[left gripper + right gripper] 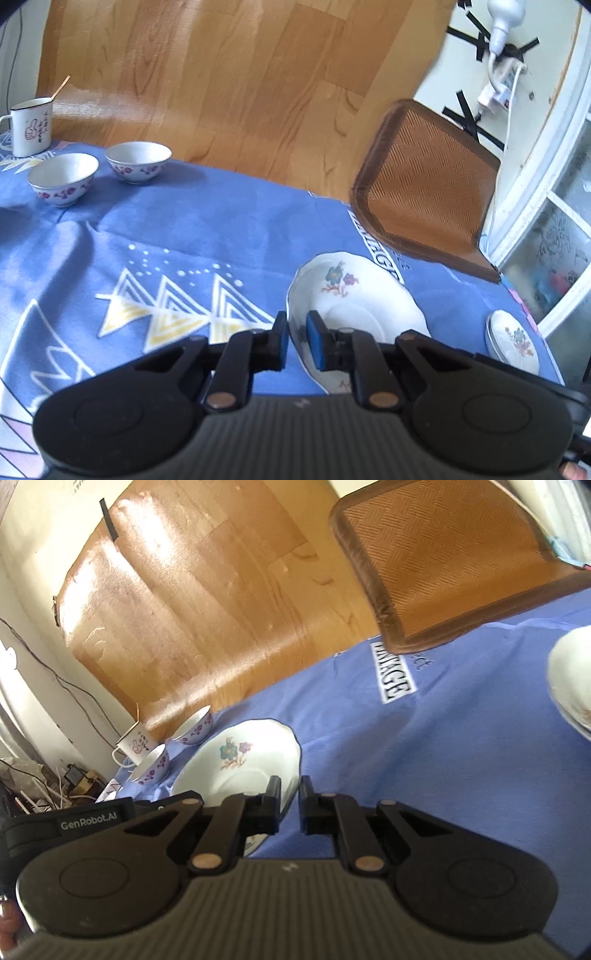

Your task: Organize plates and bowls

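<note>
Blue tablecloth (184, 229): left gripper (296, 341) and right gripper (289, 802) both clamp the floral plate's (354, 295) rim

Glossy ceramic plate (354, 295), matt cloth (184, 229) — perhaps fleece, woven chair seat (424, 192)

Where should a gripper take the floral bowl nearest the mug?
Floral bowl: pinch the near rim from above, one finger inside, one outside. It stands upright and empty, probably too wide to span; the mug and second bowl crowd its far side.
</note>
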`<action>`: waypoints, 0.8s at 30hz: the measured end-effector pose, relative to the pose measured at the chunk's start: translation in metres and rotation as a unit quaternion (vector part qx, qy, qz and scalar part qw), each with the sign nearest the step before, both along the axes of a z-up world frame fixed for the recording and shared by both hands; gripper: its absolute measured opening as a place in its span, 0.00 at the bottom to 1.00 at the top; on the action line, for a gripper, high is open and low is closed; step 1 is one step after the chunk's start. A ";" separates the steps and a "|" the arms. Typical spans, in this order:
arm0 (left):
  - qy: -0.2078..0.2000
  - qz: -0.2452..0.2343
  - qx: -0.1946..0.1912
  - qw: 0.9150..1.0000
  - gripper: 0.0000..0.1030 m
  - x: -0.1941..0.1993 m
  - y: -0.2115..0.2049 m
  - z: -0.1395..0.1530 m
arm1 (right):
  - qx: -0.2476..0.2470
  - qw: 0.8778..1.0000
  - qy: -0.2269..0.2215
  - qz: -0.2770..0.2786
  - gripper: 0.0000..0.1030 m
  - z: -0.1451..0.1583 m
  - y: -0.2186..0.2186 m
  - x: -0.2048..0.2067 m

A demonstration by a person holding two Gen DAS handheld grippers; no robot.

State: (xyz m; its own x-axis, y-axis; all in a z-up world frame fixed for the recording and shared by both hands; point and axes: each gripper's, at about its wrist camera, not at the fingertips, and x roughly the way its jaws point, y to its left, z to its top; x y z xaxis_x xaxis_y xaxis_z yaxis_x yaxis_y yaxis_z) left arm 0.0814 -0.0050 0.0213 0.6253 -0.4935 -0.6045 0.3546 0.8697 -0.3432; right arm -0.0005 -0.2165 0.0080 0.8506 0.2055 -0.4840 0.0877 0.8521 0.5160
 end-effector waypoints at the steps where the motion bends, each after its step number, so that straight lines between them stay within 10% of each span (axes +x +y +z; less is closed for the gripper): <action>1: 0.003 -0.002 0.001 1.000 0.12 -0.001 -0.002 -0.002 | 0.002 1.000 0.004 -0.002 0.12 -0.002 -0.002 -0.001; 24: -0.020 -0.131 0.016 0.991 0.12 -0.015 -0.151 0.019 | 0.001 0.987 -0.032 -0.156 0.12 0.015 -0.109 -0.074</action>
State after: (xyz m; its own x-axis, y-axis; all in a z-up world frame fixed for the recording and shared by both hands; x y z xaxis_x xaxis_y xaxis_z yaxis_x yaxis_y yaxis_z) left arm 0.0661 -0.1556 0.0407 0.5020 -0.6239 -0.5989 0.5834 0.7555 -0.2981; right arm -0.0749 -0.3256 0.0233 0.9015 -0.0698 -0.4272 0.3124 0.7881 0.5304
